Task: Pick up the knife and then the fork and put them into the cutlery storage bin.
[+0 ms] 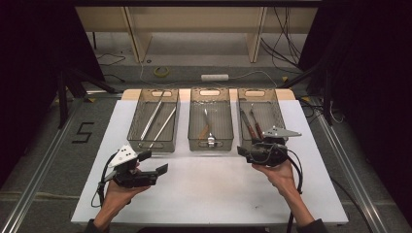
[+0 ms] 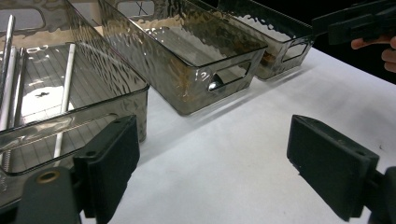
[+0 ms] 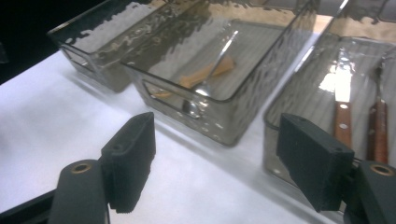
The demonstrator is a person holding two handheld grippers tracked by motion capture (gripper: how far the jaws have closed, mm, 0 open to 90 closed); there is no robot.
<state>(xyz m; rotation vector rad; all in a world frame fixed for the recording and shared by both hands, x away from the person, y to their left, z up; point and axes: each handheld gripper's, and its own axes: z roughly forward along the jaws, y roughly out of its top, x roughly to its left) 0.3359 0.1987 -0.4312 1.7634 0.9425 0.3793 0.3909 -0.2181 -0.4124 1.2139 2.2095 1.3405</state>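
**Three smoked bins, both claws empty**

Left bin [image 1: 153, 120]: clear, smoke-tinted plastic with a rippled wall and a cut-out handle at each end. Inside lie long slim metal rods [image 1: 158, 121], set lengthwise and slightly aslant. The left gripper view shows them bright and polished against the ribbed floor.

Middle bin [image 1: 210, 119]: same make. It holds a metal spoon [image 1: 209, 128] with its bowl toward the near wall, crossing a tan, wood-coloured piece [image 1: 204, 131] that lies flat on the floor. The right gripper view shows the pale piece under the spoon's shaft.

Right bin [image 1: 262, 116]: same make. Two utensils with reddish-brown wooden handles [image 1: 252, 127] and metal blades lie side by side, handles toward the near end. Rivets show on one handle in the right gripper view.

All three bins stand in a row at the far side of the white worktop [image 1: 209, 189], apart from one another.

Left claw [image 1: 155, 162]: held low over the worktop, near the left bin's front corner, jaws wide, nothing between them.

Right claw [image 1: 245, 151]: just at the near end of the right bin, jaws spread wide, nothing gripped.
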